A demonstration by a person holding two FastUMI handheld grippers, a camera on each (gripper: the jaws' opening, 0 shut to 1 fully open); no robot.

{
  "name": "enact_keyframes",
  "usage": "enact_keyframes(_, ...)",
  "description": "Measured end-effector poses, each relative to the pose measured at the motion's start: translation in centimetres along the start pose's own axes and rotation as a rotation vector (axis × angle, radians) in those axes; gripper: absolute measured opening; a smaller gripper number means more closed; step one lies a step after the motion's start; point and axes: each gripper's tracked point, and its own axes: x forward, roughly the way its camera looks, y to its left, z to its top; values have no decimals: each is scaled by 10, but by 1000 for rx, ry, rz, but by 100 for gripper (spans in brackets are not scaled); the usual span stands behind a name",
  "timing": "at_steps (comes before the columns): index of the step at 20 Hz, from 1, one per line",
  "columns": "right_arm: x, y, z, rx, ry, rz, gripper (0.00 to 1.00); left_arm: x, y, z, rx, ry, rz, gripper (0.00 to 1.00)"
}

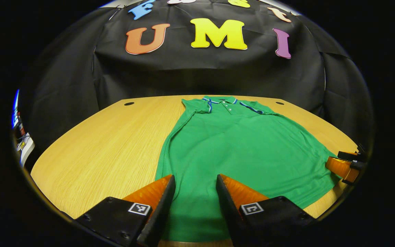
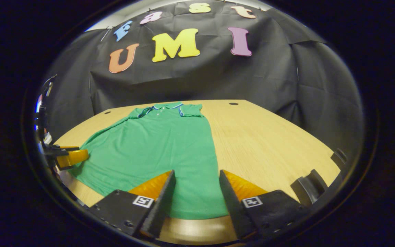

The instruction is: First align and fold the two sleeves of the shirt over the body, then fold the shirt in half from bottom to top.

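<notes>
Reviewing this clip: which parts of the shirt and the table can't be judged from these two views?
- Shirt hem, left gripper view: the left gripper covers part of the near edge.
- Hem, right gripper view: the right gripper hides part of it.
- Sleeves: folded over the body near the collar, too small and far to check alignment.
- Table front edge: cut off at the bottom of both views.

Both views low over the near table (image 1: pixel 91 154) edge, facing the wall, sharing the shirt (image 1: pixel 238 147).
</notes>
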Motion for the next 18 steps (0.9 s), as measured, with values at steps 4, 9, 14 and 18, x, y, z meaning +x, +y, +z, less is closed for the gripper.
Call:
enact_keyframes(4, 7, 10, -2, 10, 78, 4, 45, 2, -13, 1, 42, 26, -53, 45)
enact_keyframes(9, 8, 19, 1, -86, 94, -45, 12, 5, -23, 6, -31, -28, -121, 8)
enact_keyframes(14, 6, 22, 1, -61, 129, -44, 1, 8, -24, 7, -108, -45, -174, 6)
enact_keyframes(18, 9, 22, 6, 15, 157, -74, 1, 4, -22, 10, -135, -64, -203, 6)
